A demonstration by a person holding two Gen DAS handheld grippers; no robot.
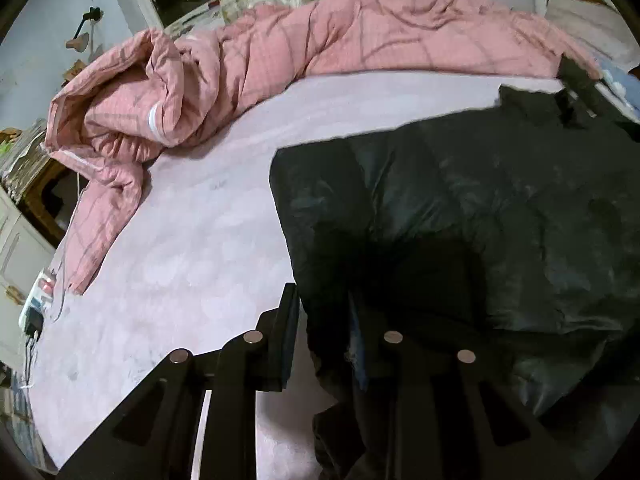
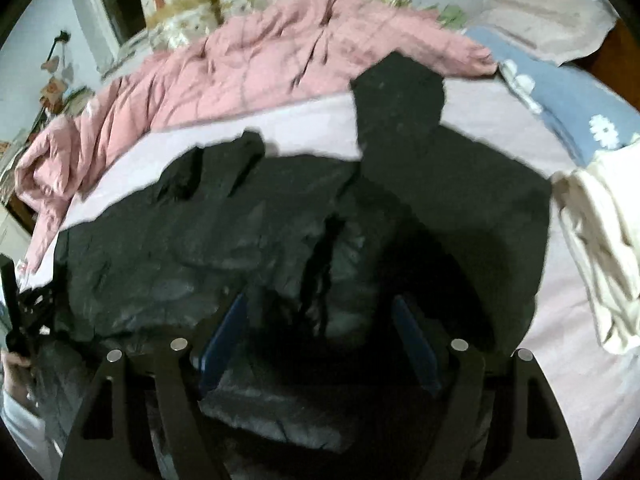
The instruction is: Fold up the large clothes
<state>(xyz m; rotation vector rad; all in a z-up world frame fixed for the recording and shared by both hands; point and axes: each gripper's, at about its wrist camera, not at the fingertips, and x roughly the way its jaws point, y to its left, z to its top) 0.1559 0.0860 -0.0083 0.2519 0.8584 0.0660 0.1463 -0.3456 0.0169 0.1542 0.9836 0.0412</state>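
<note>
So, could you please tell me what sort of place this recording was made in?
Most likely a bedroom in a home: the black jacket lies on a bed with a pale lilac sheet, a pink quilt is bunched along its far side, and a blue pillow sits at one end.

**Two wrist views, both angled down over the bed**

Left wrist view: taken from close above the near left part of the bed point(image 1: 180, 240), looking forward and down along the left gripper point(image 1: 324, 344). The black jacket point(image 1: 480, 200) fills the right half; the pink quilt point(image 1: 240, 64) is seen along the far edge, with the room wall at the left.

Right wrist view: taken from close above the jacket point(image 2: 240, 220), looking steeply down along the right gripper point(image 2: 320, 344). The picture is slightly blurred.

Shared ground: jacket, quilt point(image 2: 260, 52) and bed sheet point(image 2: 580, 360) are covered by both. The left gripper point(image 2: 16, 304) is caught at the left edge of the right view.
</note>
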